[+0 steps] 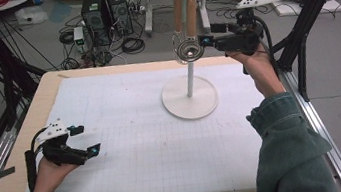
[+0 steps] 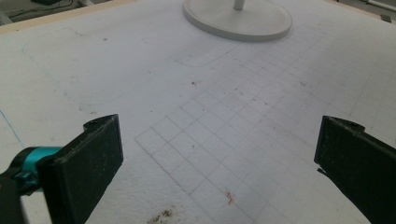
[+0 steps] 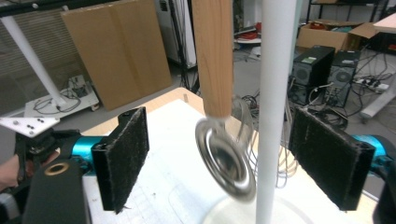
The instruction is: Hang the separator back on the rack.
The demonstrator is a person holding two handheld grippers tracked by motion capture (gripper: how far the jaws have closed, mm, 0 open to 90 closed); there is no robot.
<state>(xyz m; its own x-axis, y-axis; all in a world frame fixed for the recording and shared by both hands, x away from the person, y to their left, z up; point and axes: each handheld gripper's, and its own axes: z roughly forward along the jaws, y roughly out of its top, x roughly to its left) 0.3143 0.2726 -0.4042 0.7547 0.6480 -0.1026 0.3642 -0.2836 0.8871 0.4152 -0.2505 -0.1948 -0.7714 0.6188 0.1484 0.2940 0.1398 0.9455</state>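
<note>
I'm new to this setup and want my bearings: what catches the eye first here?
A white stand at the table's far middle, with wooden-handled utensils hanging from its top, one ending in a metal spiral head. The right gripper is raised beside that head, jaws open; the left gripper rests near the left edge.

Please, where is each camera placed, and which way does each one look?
High view: above the near edge, facing forward and down on the table; both forearms show.
Left gripper view: on the left gripper, facing the mat; open jaws.
Right gripper view: on the right gripper, facing the hung whisk; open jaws.
Shared: the stand.
</note>
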